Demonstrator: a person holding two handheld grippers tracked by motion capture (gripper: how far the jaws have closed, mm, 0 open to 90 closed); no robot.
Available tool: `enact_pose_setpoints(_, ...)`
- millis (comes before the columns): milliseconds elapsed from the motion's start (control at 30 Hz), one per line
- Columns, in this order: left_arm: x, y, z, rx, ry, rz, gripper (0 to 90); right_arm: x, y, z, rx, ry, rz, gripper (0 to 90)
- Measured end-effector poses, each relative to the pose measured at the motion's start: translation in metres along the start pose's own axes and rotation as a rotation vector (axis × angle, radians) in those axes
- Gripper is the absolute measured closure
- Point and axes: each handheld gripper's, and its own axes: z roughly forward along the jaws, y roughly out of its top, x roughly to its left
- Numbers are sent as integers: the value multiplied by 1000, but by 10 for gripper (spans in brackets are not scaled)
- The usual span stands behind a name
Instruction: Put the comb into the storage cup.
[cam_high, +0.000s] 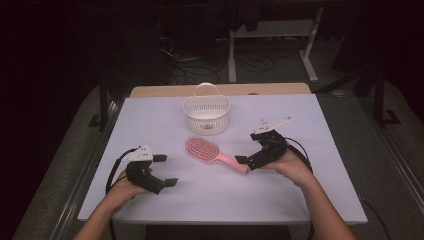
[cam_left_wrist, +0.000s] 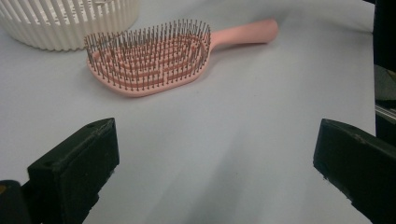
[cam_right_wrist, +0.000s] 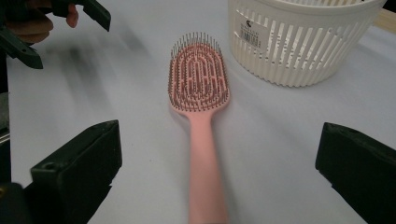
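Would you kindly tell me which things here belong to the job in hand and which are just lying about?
In the job:
- pink plastic hairbrush, bristles up
- right gripper, open, lined up on the brush handle
- white slatted plastic basket, just beyond the brush head

Lying about:
- left gripper, open, apart from the brush
- white table

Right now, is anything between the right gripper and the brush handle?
Nothing visible. The right gripper is open with the brush handle running straight between its fingers, bare table around it. The basket sits beyond the brush head.
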Motion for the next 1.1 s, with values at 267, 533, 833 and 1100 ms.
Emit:
enact_pose_setpoints(267, 0, -1, -1, -3, -2, -3, 3, 1, 10, 5, 8, -1, -8, 0)
enact_pose_setpoints(533, 0, 0, -1, -3, -6, -11, 2, -1, 19, 9, 13, 1, -12, 0)
enact_pose_setpoints(833, 1, 0, 0, 7, -14, -22, 2, -2, 29, 12, 16, 1, -17, 0)
enact_pose_setpoints(1100, 0, -1, 0, 9, -11, -9, 2, -4, 39, 13, 11, 5, -22, 0)
